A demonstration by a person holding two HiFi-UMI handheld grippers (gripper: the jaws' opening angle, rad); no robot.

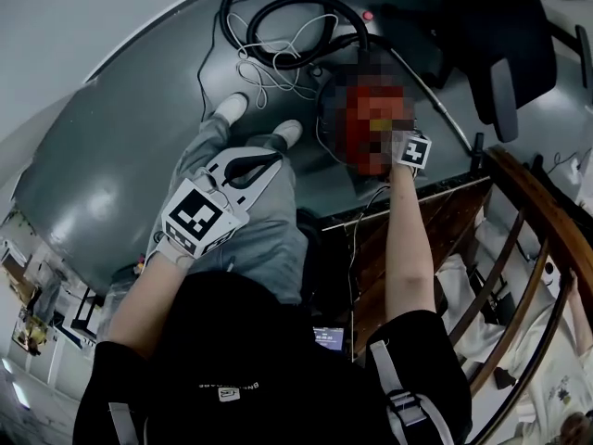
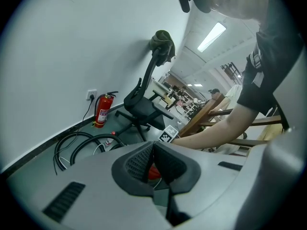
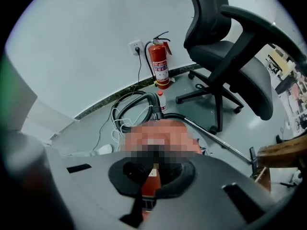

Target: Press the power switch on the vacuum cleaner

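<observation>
The red vacuum cleaner stands on the grey floor in front of my feet, and a mosaic patch covers most of it. My right gripper reaches down onto its top. In the right gripper view the red body shows just under the right gripper, whose pads lean together, shut, with their tips behind the patch. My left gripper hangs over my left leg, away from the vacuum cleaner. In its own view the left gripper is shut on nothing, and a bit of the red vacuum cleaner shows through the gap below.
A black hose coils behind the vacuum cleaner beside a white cord. A metal wand runs right towards a black office chair. A fire extinguisher stands by the wall. A wooden frame is at my right.
</observation>
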